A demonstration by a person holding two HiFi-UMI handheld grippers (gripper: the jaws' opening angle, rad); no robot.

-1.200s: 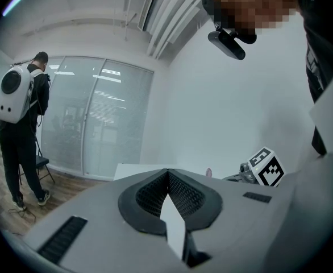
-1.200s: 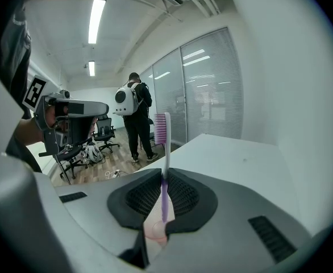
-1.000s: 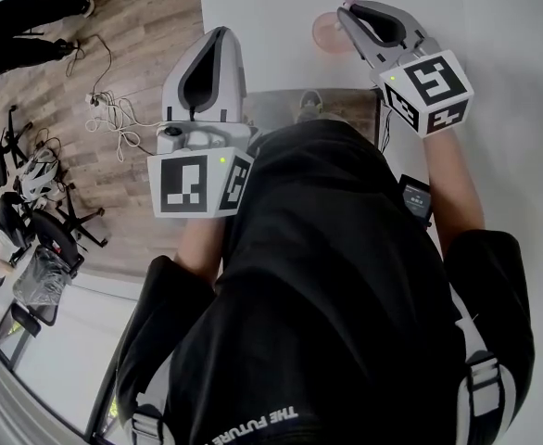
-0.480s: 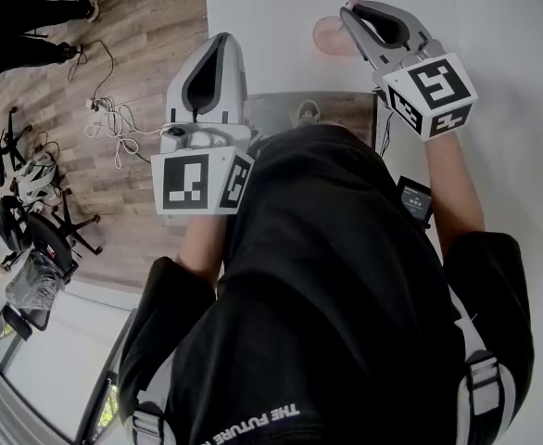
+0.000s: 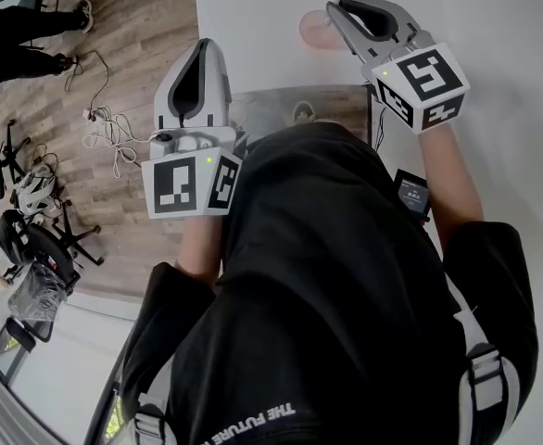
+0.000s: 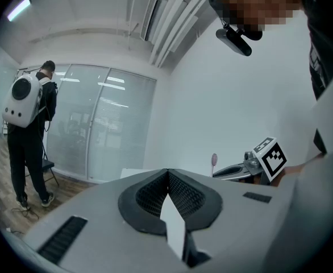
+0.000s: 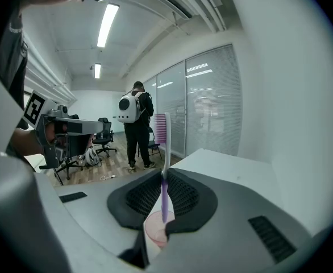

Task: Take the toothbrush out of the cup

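One toothbrush [image 7: 165, 147] pinched by right claw [image 7: 163, 174], cup [image 7: 154, 233] below (bystander [image 7: 133, 131] beyond)

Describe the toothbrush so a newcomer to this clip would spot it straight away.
On the white table stands a pink cup, just under the right hand-held gripper. The toothbrush rises upright out of that cup, clamped between the jaws. It is the only thin stick there, with a purple handle, white neck and pink bristles.
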